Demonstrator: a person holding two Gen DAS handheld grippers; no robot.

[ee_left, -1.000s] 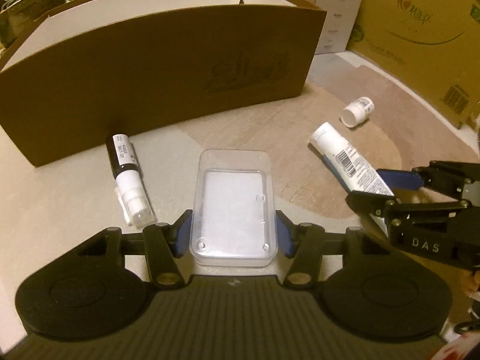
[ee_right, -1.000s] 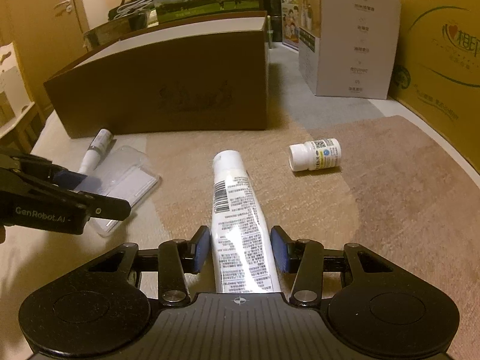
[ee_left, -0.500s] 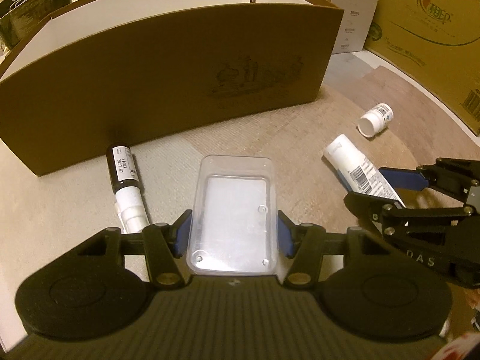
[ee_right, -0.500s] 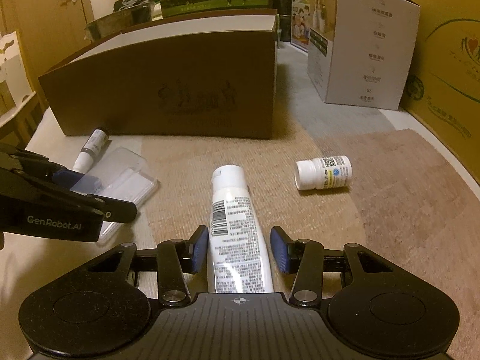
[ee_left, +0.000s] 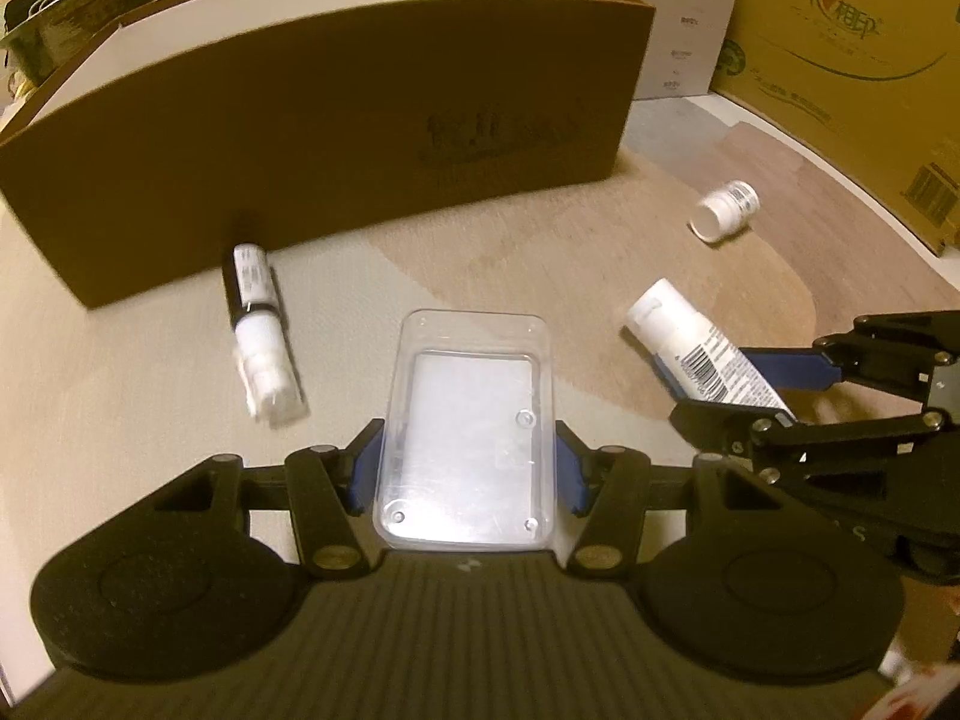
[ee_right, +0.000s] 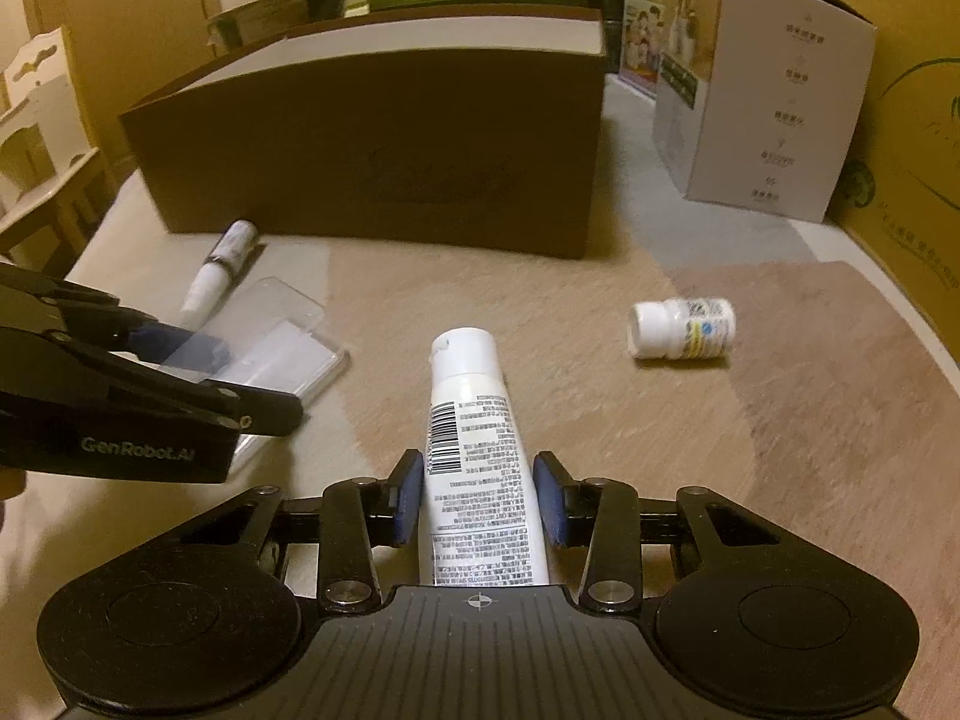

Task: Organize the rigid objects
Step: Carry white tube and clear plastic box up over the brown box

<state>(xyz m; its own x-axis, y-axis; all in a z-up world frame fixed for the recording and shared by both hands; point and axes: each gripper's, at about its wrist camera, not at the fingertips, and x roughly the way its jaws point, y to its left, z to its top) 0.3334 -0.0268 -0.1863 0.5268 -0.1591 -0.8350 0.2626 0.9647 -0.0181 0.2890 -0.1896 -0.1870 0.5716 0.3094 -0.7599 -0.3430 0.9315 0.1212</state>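
My left gripper (ee_left: 468,465) is shut on a clear plastic case (ee_left: 468,420), held just above the table. My right gripper (ee_right: 480,495) is shut on a white tube (ee_right: 474,450) with a barcode, its cap pointing away from me. The tube also shows in the left wrist view (ee_left: 696,354), and the case in the right wrist view (ee_right: 270,348). A black-and-white pen-like stick (ee_left: 258,330) lies left of the case. A white pill bottle (ee_right: 681,327) lies on its side to the right. A large brown open box (ee_left: 336,114) stands behind them.
A white carton (ee_right: 762,96) stands to the right of the brown box, and a big cardboard box (ee_left: 852,60) lines the right side. Bags and cartons stand behind the brown box. The table surface (ee_right: 810,450) is beige and brown.
Both grippers have lifted and drawn back with the case and the tube; the brown box, stick and pill bottle now sit farther off in both views.
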